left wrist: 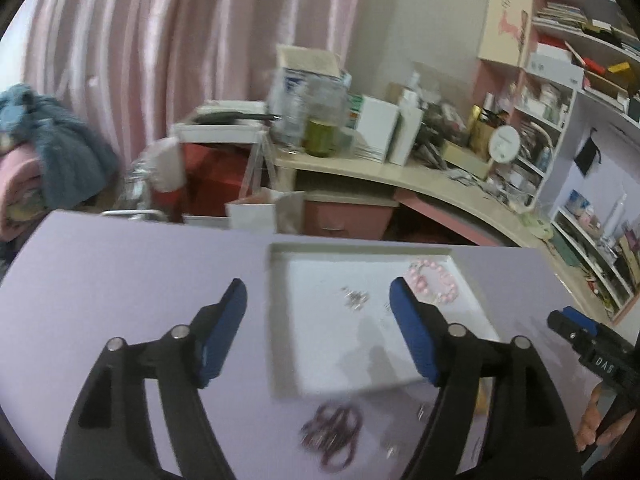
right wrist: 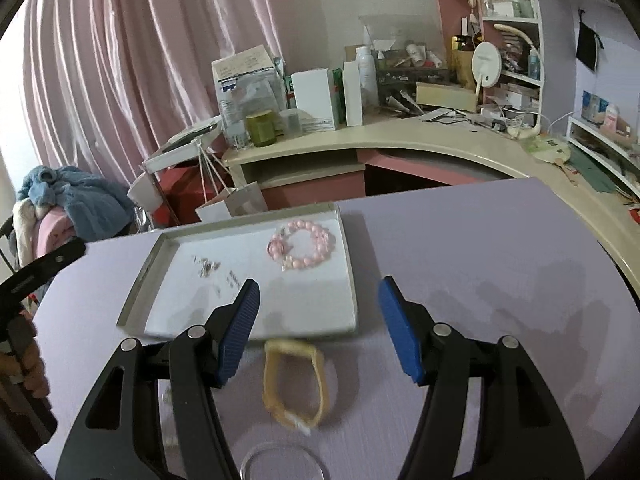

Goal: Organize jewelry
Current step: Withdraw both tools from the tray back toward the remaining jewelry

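Both claws stand wide, holding nothing: left claw [left wrist: 318, 300] over the tray [left wrist: 280, 320], which keeps the pink bracelet [left wrist: 434, 282] corralled; right claw [right wrist: 318, 292] above the yellow bangle [right wrist: 294, 384] on the tabletop [right wrist: 480, 248], near the tray.

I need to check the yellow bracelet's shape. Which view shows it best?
The right wrist view: the yellow bracelet lies whole on the table, unobstructed. In the left wrist view only a sliver shows behind the gripper finger.
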The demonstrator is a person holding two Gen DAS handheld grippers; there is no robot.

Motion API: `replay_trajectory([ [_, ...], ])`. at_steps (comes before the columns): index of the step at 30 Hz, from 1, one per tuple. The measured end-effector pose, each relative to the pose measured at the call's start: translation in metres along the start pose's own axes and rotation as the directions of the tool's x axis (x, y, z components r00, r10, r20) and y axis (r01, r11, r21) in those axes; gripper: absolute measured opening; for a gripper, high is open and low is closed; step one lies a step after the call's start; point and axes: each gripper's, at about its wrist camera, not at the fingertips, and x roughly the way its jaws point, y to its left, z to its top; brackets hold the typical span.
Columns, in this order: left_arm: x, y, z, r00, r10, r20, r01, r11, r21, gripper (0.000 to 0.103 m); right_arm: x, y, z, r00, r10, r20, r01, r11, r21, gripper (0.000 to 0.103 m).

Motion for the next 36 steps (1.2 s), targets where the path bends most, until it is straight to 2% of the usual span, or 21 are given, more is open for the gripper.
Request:
replay_trajectory([
  [5,-0.052,0.014,-0.039,0.998,0.069,0.016,-0.068,0.997,-0.030,0.082,-0.022,0.000,-0.028,1.000,0.003,-0.012,-0.003,1.000,0.002,0.064],
  [9,-0.081,0.023,-0.066,0.996,0.088,0.013,-0.087,0.994,-0.073,0.084,-0.037,0.004,-0.053,1.000,0.009,-0.026,-0.010,1.000,-0.012,0.064],
  [16,-0.119,0.025,-0.105,0.995,0.102,0.022,-0.100,0.991,-0.091,0.089,-0.047,0.012,-0.097,0.997,0.016,-0.081,-0.019,0.999,-0.035,0.064],
  [21,-0.133,0.026,-0.134,0.994,0.109,0.002,-0.108,0.988,-0.108,0.090,-0.042,0.016,-0.118,0.991,0.017,-0.130,-0.022,0.999,-0.031,0.076],
  [26,-0.139,0.021,-0.146,0.993,0.115,-0.003,-0.115,0.990,-0.084,0.091,-0.033,0.027,-0.129,0.987,-0.012,-0.161,-0.001,0.997,-0.078,0.085],
  [36,-0.137,0.019,-0.144,0.994,0.106,0.003,-0.105,0.992,-0.069,0.093,-0.005,0.031,-0.131,0.968,-0.071,-0.242,0.044,0.993,-0.114,0.091],
])
